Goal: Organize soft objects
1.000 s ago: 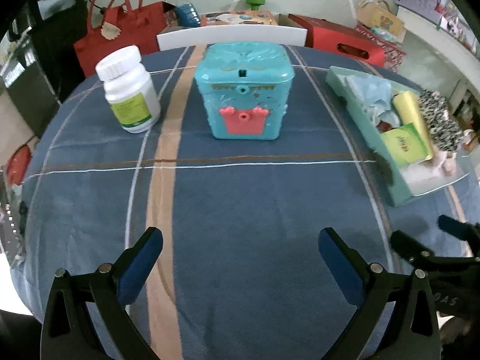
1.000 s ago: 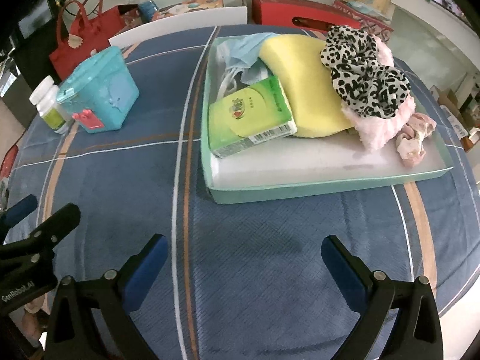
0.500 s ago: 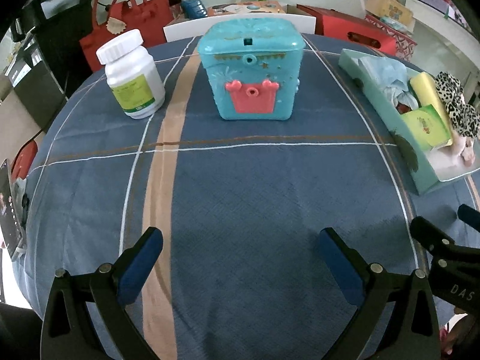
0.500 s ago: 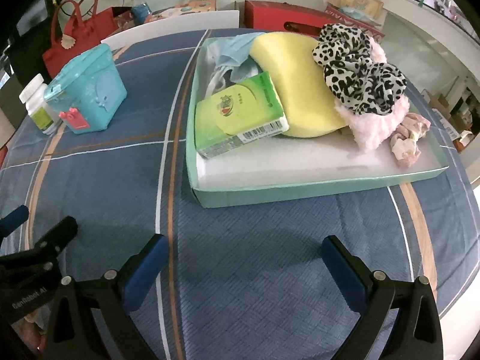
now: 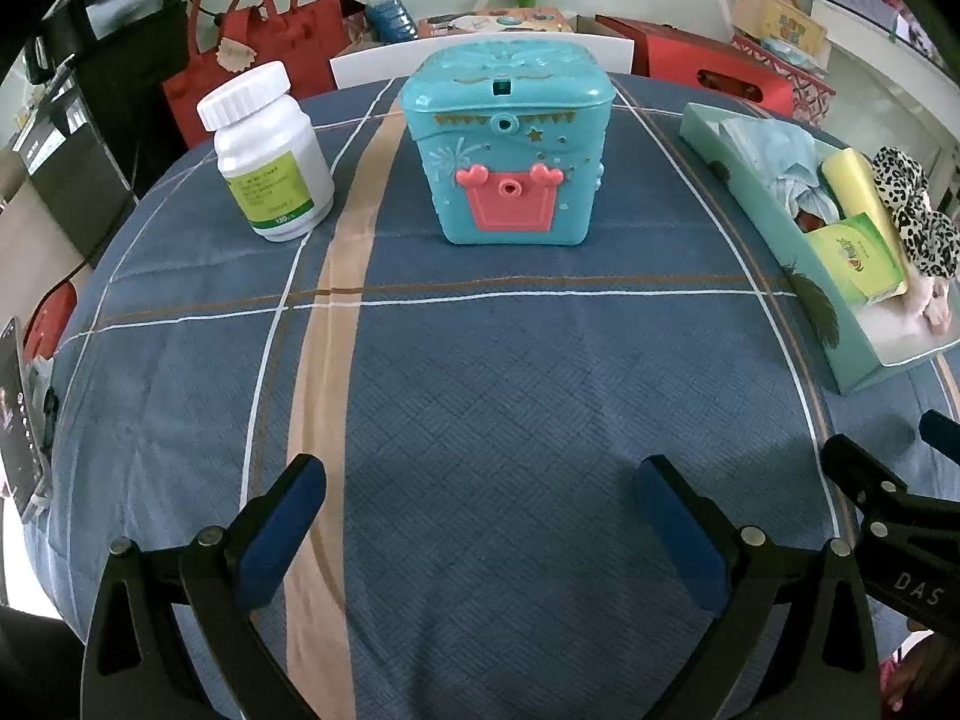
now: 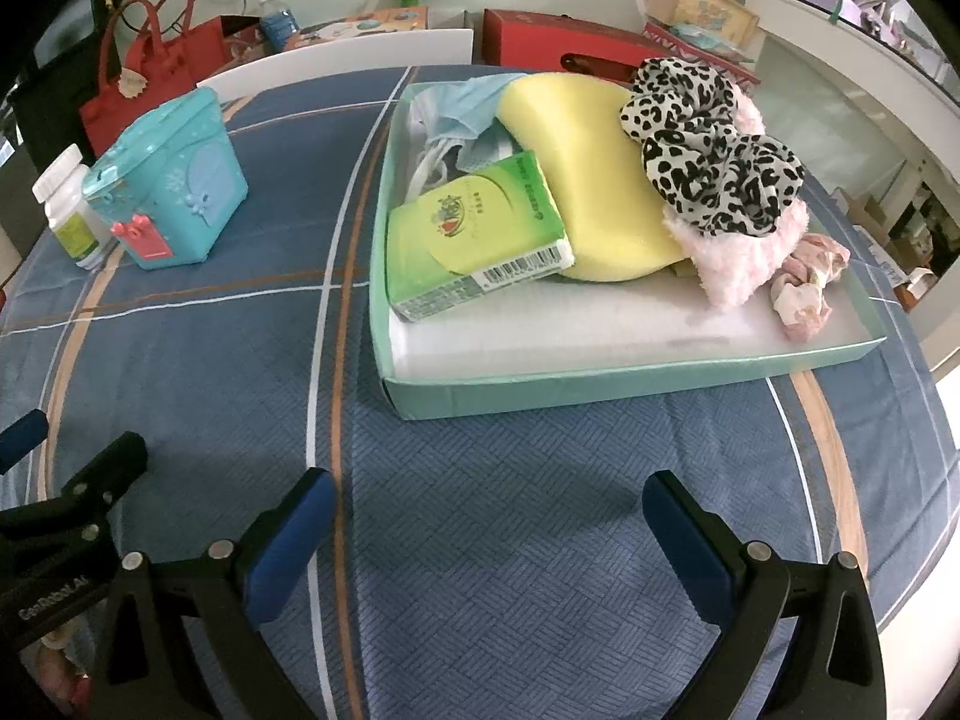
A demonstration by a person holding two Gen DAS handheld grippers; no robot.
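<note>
A mint green tray (image 6: 600, 387) (image 5: 852, 354) on the blue plaid cloth holds the soft things: a green tissue pack (image 6: 474, 240), a yellow sponge (image 6: 588, 162), a leopard scrunchie (image 6: 708, 150), a pink fluffy cloth (image 6: 744, 252), a small pink scrunchie (image 6: 804, 294) and a light blue mask (image 6: 462, 114). My right gripper (image 6: 489, 507) hangs open over bare cloth in front of the tray, holding nothing. My left gripper (image 5: 480, 495) is also open and empty, well short of the teal box (image 5: 510, 144).
A white pill bottle (image 5: 267, 150) stands left of the teal box. A white chair back (image 5: 480, 57), red bags (image 5: 252, 54) and cartons lie beyond the table's far edge. The table's round edge drops off at left and right.
Both grippers have drawn back and risen slightly; the box, bottle and tray sit a little farther off and more centred. Both stay open and nothing on the table has moved.
</note>
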